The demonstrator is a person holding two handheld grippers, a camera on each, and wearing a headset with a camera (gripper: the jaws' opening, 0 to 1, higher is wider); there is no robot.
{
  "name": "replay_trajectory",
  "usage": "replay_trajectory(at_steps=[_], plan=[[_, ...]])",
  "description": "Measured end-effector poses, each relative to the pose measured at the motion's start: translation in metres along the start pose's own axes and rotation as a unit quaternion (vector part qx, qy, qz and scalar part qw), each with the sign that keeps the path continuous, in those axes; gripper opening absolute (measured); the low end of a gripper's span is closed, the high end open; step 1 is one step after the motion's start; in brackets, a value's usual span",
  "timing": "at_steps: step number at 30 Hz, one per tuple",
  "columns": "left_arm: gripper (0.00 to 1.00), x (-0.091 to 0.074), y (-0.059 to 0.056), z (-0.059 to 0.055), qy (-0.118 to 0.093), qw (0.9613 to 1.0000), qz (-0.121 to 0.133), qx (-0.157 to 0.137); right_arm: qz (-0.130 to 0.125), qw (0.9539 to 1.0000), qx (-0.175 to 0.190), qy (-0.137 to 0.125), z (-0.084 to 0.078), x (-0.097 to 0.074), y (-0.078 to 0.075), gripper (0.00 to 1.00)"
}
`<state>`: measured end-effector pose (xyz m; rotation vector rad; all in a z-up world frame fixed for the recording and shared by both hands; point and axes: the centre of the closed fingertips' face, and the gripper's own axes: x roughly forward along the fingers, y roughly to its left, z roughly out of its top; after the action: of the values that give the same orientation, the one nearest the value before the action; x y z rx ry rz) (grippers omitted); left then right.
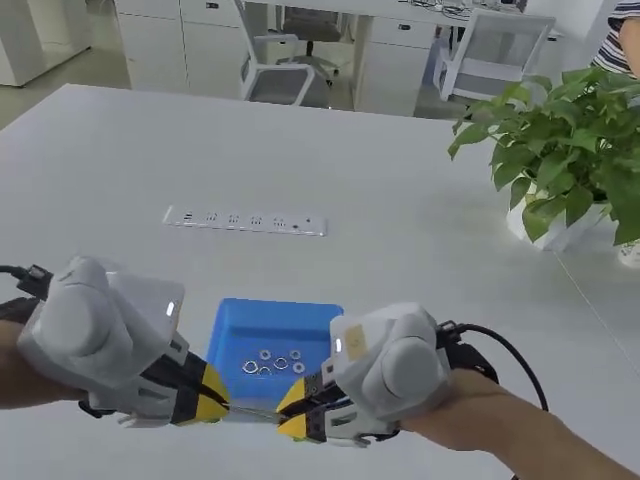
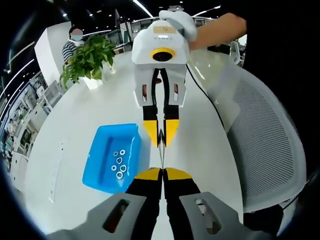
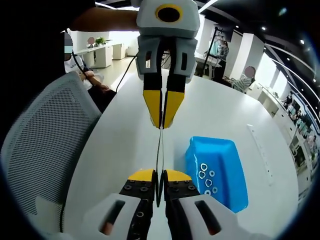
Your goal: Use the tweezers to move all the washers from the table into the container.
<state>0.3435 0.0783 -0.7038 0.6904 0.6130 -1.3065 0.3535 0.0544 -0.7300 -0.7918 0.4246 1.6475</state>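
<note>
Two hand-held grippers with white housings and yellow-and-black jaw tips sit at the near edge of a pale grey table point(image 1: 400, 190), pointing at each other. The left gripper point(image 1: 222, 402) comes in from the left and the right gripper point(image 1: 283, 406) from the right, each held in a person's hand. Between their tips runs a thin pair of metal tweezers point(image 1: 252, 408), lying roughly level just above the tabletop.

In the left gripper view, the left gripper point(image 2: 162, 172) has its jaws pressed together around one end of the tweezers point(image 2: 161, 157), and the right gripper point(image 2: 161, 141) faces it, pinched closed on the other end. The right gripper view shows the same hold from the other side: the right gripper point(image 3: 159, 174) is clamped on the tweezers point(image 3: 160, 150), with the left gripper point(image 3: 162, 125) closed on the far end.

Just beyond the tweezers sits a shallow blue container point(image 1: 280, 308), rectangular and open-topped. A handful of small silver washers point(image 1: 270, 362) lie clustered on its floor. They also show inside the container point(image 2: 100, 160) in the left gripper view as washers point(image 2: 119, 162) in a loose group.

Farther back on the table lies a white power strip point(image 1: 245, 222). A leafy green plant point(image 1: 570, 140) in a white pot stands at the right. A black cable point(image 1: 510, 350) trails from the right gripper. A grey mesh chair point(image 2: 265, 135) stands beside the table.
</note>
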Motion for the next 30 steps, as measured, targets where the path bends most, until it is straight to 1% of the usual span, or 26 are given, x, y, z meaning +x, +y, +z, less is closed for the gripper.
replay_trajectory(at_steps=[3, 8, 9, 11, 14, 16, 19, 30], plan=[[0.05, 0.006, 0.000, -0.006, 0.009, 1.0000, -0.002, 0.003, 0.000, 0.9998, -0.009, 0.018, -0.004, 0.003, 0.002, 0.07], [0.05, 0.018, 0.000, -0.017, 0.027, 0.9996, -0.005, 0.010, 0.001, 0.9995, -0.010, 0.030, -0.013, 0.009, 0.004, 0.07], [0.05, 0.020, 0.000, -0.019, 0.033, 0.9994, -0.005, 0.013, 0.002, 0.9994, -0.010, 0.034, -0.014, 0.010, 0.004, 0.07], [0.05, 0.025, 0.002, -0.022, 0.038, 0.9991, -0.003, 0.016, 0.000, 0.9988, -0.015, 0.047, -0.018, 0.013, 0.003, 0.07], [0.05, 0.032, 0.003, -0.029, 0.049, 0.9986, -0.007, 0.019, 0.002, 0.9981, -0.018, 0.059, -0.024, 0.017, 0.004, 0.07], [0.05, 0.036, 0.003, -0.034, 0.055, 0.9983, -0.010, 0.018, 0.006, 0.9979, -0.012, 0.063, -0.027, 0.020, 0.005, 0.07], [0.05, 0.042, 0.004, -0.041, 0.064, 0.9978, -0.007, 0.019, 0.004, 0.9980, -0.010, 0.062, -0.030, 0.023, 0.004, 0.08], [0.05, 0.057, 0.002, -0.052, 0.073, 0.9972, -0.015, 0.010, 0.012, 0.9972, -0.004, 0.074, -0.044, 0.033, 0.007, 0.08]])
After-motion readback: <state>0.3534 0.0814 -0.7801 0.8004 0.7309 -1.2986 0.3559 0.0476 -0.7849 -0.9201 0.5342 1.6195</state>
